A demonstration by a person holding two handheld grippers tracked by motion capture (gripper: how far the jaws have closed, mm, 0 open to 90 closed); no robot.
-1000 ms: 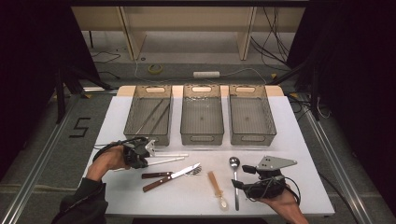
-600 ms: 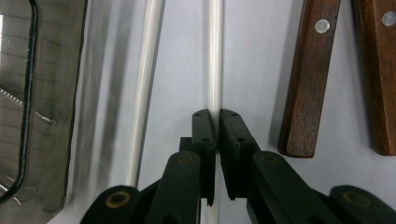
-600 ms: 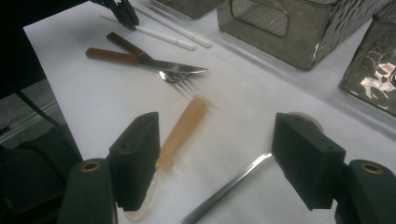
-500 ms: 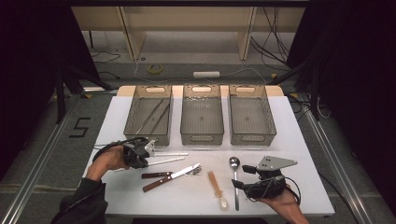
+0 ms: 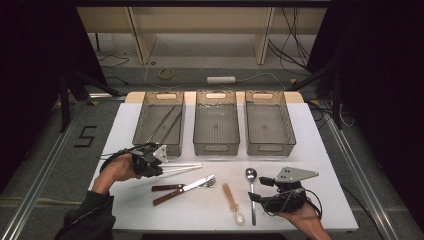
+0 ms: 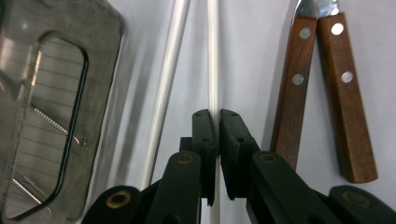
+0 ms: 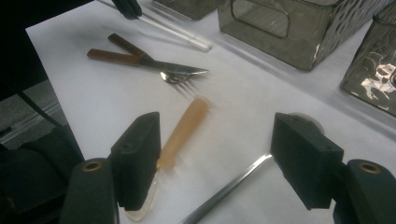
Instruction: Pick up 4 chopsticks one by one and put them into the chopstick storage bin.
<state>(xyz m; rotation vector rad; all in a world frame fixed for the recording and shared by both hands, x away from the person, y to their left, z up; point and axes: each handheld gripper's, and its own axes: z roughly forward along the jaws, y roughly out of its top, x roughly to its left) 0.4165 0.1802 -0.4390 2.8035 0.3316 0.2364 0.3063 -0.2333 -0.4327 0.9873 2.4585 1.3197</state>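
Already the left gripper (image 6: pixel 215 126) has its jaws pinched shut on one white chopstick (image 6: pixel 213 56), which lies on the table (image 5: pixel 320 150) just in front of the left bin (image 5: pixel 159 122). A clean lift likely calls for raising it straight up and keeping it level, so that it clears the bin's near wall. Its twin chopstick (image 6: pixel 168 84) lies just beside, and the knife (image 6: pixel 343 93) and fork (image 6: pixel 292 93) handles are near. The right gripper (image 7: pixel 215 158) rests wide open, holding nothing, above a steel spoon (image 7: pixel 224 191) and a tan spoon (image 7: pixel 184 128).
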